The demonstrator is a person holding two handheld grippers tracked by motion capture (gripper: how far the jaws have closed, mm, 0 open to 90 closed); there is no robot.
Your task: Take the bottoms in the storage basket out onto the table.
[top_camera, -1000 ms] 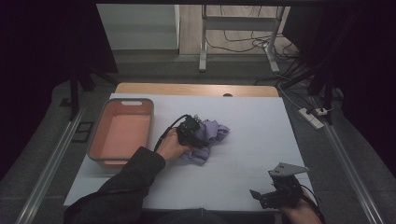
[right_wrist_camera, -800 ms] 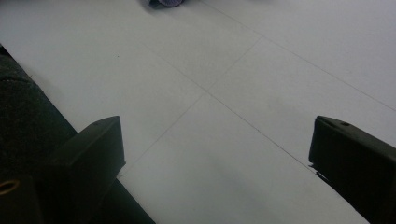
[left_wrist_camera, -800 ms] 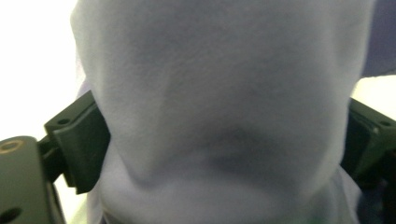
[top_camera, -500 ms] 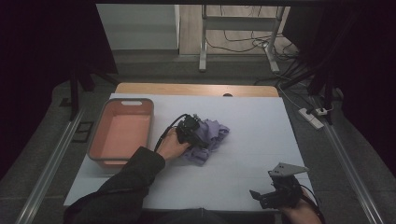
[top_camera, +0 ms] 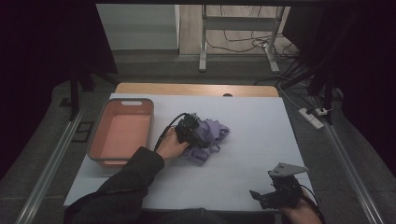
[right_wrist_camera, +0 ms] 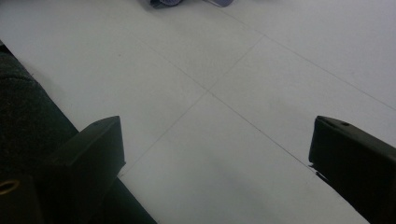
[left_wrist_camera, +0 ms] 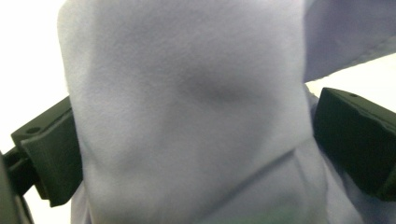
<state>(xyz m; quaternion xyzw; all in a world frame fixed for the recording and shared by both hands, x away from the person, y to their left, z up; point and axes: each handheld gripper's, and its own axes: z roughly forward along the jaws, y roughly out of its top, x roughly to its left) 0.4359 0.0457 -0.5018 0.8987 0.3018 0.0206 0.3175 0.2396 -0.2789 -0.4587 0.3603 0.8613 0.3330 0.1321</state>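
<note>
Left gripper (top_camera: 194, 132) presses wide-jawed into lilac cloth (top_camera: 211, 135).

Lilac cloth (left_wrist_camera: 187, 116) bulges between spread black jaws of left gripper (left_wrist_camera: 196, 154), white tabletop (left_wrist_camera: 28, 56) behind.

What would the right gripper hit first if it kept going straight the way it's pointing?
Probably nothing soon: the right gripper points over bare white table; the purple cloth lies far ahead, seemingly in line.
</note>
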